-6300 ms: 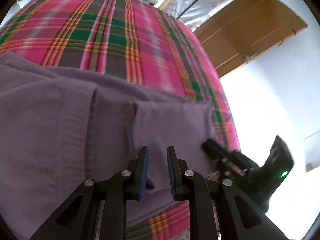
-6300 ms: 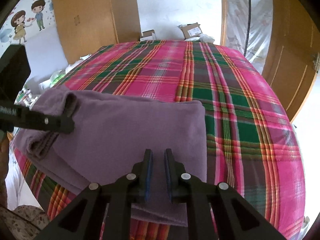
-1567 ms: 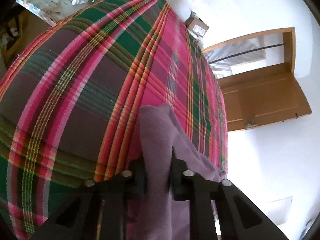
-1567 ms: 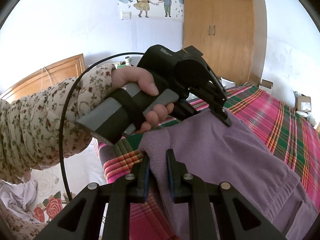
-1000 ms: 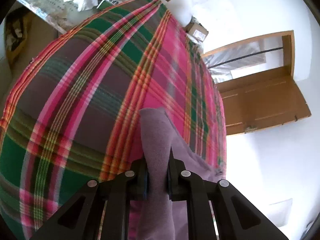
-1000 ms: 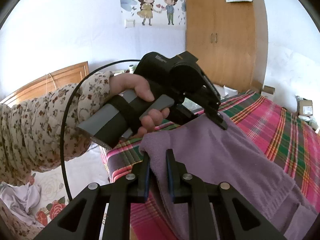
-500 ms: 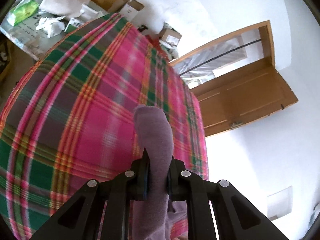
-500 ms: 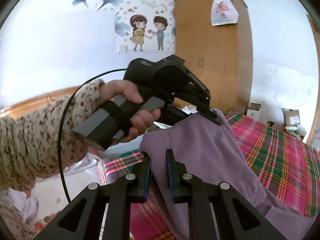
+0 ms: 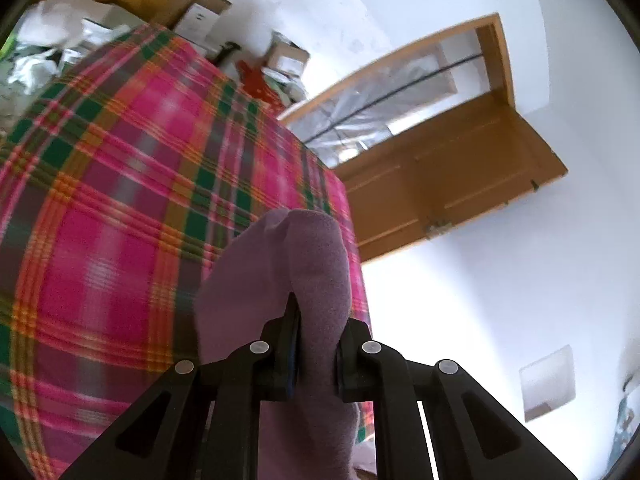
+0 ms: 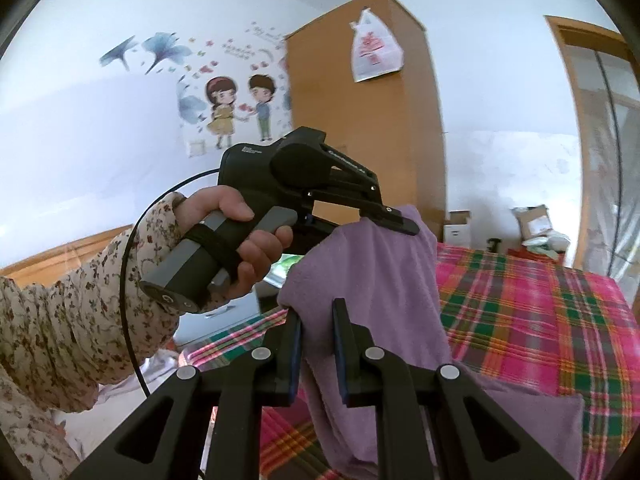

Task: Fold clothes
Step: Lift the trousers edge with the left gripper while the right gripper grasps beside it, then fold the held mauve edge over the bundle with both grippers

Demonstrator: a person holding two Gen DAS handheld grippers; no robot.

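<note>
Above the bed (image 9: pixel 100 208), with its pink, green and orange plaid cover, both grippers are holding one purple garment (image 10: pixel 384 280) lifted off the bedding. Seen from the left wrist camera, the left gripper (image 9: pixel 316 344) is clamping a thick bunch of the purple cloth between its two black fingers (image 9: pixel 286 336); the fabric is bulging up past the fingertips in a rounded fold and hanging down between the finger arms toward the bottom edge. Behind it, the plaid cover is running away toward cardboard boxes (image 9: pixel 288 58) and crumpled white packaging (image 9: pixel 60 40) against the far wall, and a wooden door (image 9: pixel 448 176) is standing open to the right.

From the right wrist camera, the right gripper (image 10: pixel 317 344) is likewise pinching the garment, its fingers closed on a fold just below the cloth's upper edge. The fabric is stretching up and away from there to the left gripper (image 10: pixel 390 216), which is showing from the side with its upper finger lying on top of the purple cloth. A hand (image 10: pixel 236 240) in a floral sleeve (image 10: pixel 72 320) is wrapping around that gripper's grey handle, with a black cable (image 10: pixel 132 280) looping off it. The rest of the garment is draping down to the right, and its lower part is lying on the plaid cover. A wooden wardrobe (image 10: pixel 360 120) with a white plastic bag (image 10: pixel 374 48) hanging on it and a cartoon wall sticker (image 10: pixel 240 108) are filling the background.
</note>
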